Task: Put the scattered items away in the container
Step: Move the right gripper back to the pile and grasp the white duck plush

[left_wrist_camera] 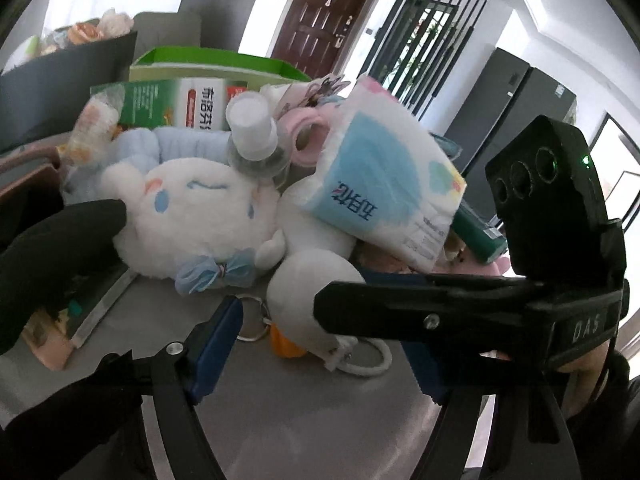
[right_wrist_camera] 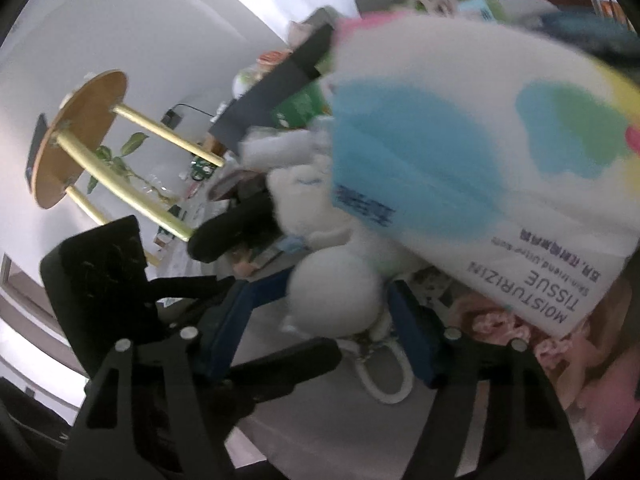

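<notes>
Your right gripper (right_wrist_camera: 320, 316) is holding its jaws apart around the white plush ball keychain (right_wrist_camera: 334, 292); your left gripper (left_wrist_camera: 320, 344) is also gaping, the ball (left_wrist_camera: 308, 300) lying just ahead between its jaws, tissue pack (left_wrist_camera: 384, 184) beyond.

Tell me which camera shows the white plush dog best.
The left wrist view: the white plush dog lies sharp and nearly whole, face and blue bow visible. In the right wrist view it is blurred and mostly hidden behind the tissue pack.

Tissue pack (left_wrist_camera: 384, 184) lies right of plush toy (left_wrist_camera: 192, 208), bottle (left_wrist_camera: 254, 136) behind.
</notes>
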